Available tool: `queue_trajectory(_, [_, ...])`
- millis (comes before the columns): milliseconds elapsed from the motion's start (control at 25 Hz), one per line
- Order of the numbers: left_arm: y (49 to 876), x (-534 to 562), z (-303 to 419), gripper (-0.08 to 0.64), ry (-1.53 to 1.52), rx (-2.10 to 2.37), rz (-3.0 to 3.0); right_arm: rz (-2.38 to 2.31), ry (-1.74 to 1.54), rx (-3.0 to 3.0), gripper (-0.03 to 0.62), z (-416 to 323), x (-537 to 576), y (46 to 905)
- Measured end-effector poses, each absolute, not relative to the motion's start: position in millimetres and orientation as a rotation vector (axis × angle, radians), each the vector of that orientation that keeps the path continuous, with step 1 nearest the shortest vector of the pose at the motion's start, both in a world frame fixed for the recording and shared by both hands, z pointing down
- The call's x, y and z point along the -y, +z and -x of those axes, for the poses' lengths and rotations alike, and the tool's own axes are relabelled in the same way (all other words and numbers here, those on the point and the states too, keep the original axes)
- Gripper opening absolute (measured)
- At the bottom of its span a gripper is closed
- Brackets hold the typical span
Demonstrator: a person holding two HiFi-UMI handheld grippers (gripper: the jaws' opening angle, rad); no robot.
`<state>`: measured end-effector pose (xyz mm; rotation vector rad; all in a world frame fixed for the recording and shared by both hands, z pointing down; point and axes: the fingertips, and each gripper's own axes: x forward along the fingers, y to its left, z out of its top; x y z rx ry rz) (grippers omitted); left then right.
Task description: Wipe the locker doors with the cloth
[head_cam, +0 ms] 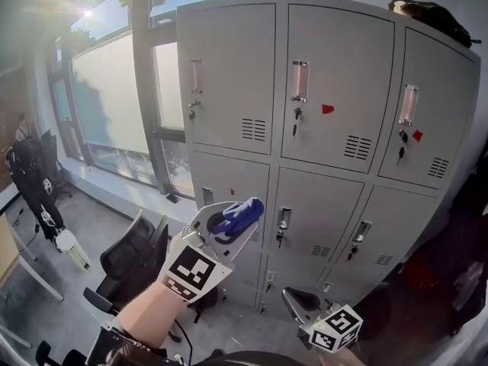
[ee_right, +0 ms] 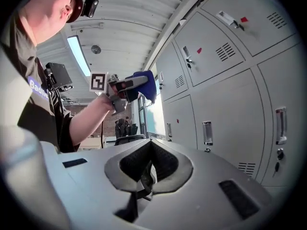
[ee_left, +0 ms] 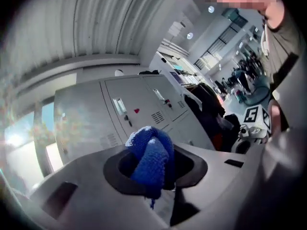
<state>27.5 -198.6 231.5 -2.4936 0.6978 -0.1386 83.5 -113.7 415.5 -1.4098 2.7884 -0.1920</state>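
A bank of grey locker doors (head_cam: 313, 105) fills the head view, each with a handle and key, some with red marks. My left gripper (head_cam: 231, 225) is raised in front of a middle-row door (head_cam: 229, 181), a short way off it, shut on a bunched blue cloth (head_cam: 241, 213). The left gripper view shows the cloth (ee_left: 151, 157) pinched between the jaws with the lockers (ee_left: 129, 107) beyond. My right gripper (head_cam: 302, 305) hangs low near the bottom doors; in its own view the gripper (ee_right: 147, 170) is shut on nothing, looking at the cloth (ee_right: 145, 84) and the lockers (ee_right: 230, 80).
A black office chair (head_cam: 133, 259) stands on the floor left of the lockers, under a large window (head_cam: 114, 97). A black bag (head_cam: 431, 15) lies on top of the lockers. Dark clothing (head_cam: 457, 269) hangs at the right edge.
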Motion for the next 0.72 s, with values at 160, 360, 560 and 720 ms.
queue_trajectory(160, [155.6,253.4,-1.2,0.124,-0.183,-0.712,2.163,1.409,-0.167,-2.797,0.005,-54.6,159.2,407.3])
queue_trajectory(360, [87.0,300.3,14.7,0.124,-0.243,-0.744,1.829,1.315,-0.061,-2.820,0.005,-15.8,204.3,363.0])
queue_trajectory(560, [61.6,343.8,11.2,0.124,-0.354,-0.789,1.618,1.156,0.162,-2.894,0.005,3.6,221.1,290.6])
queue_trajectory(720, [30.0,367.2,8.2,0.124,-0.420,-0.865,1.494,1.056,0.310,-2.957,0.005,0.0,226.5,239.7])
